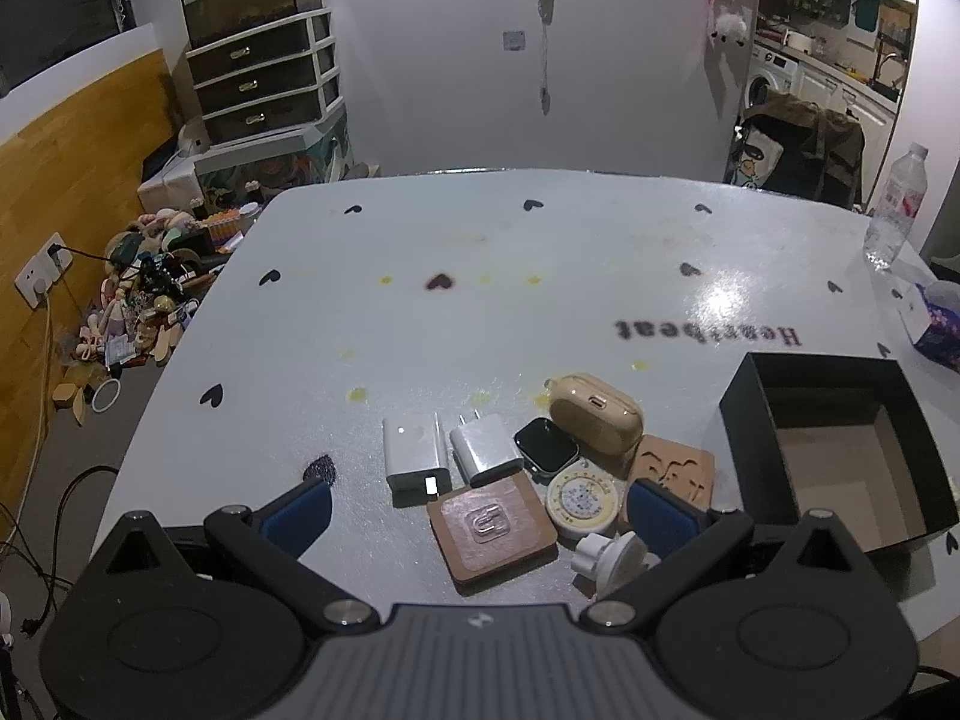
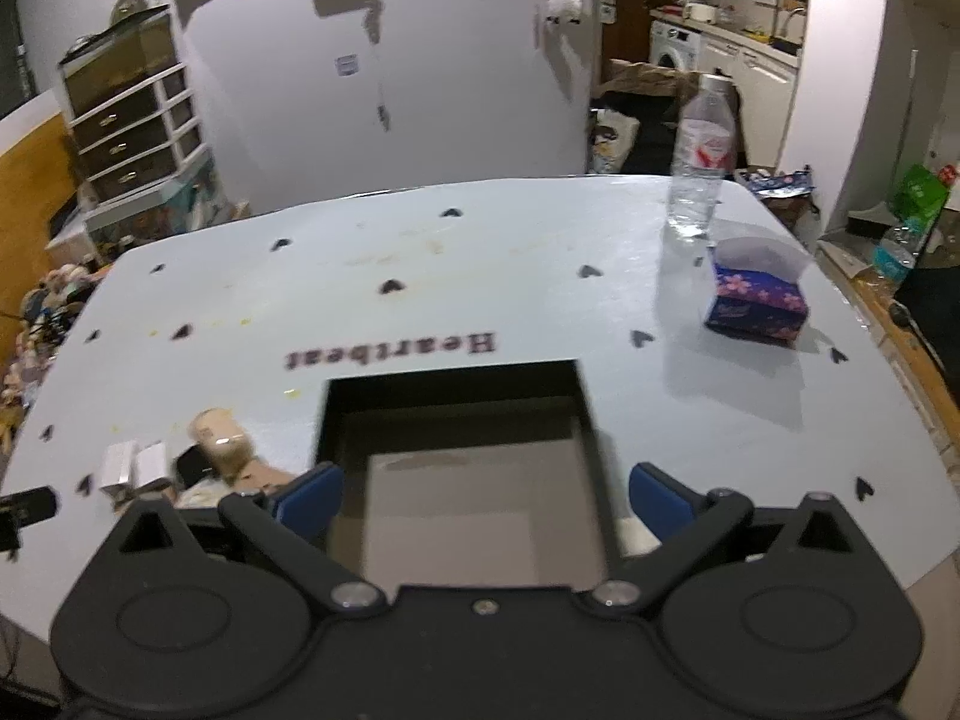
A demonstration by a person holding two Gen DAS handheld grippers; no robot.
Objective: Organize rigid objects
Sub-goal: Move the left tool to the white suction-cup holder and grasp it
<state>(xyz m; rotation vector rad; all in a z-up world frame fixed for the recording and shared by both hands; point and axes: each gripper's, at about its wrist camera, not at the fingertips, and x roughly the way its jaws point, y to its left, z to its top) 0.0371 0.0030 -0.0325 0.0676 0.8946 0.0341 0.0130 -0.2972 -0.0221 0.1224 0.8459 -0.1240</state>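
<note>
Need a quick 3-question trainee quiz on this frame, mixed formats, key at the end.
1. True or false: the black box already holds one of the white chargers.
2. Multiple choice: which item lies directly between the fingers of the left gripper? A) water bottle B) brown square coaster C) tissue pack
3. Fill in: the right gripper hovers over the ____, holding nothing.

Key:
1. False; the box looks empty in both views, and both chargers sit on the table.
2. B
3. black box
</note>
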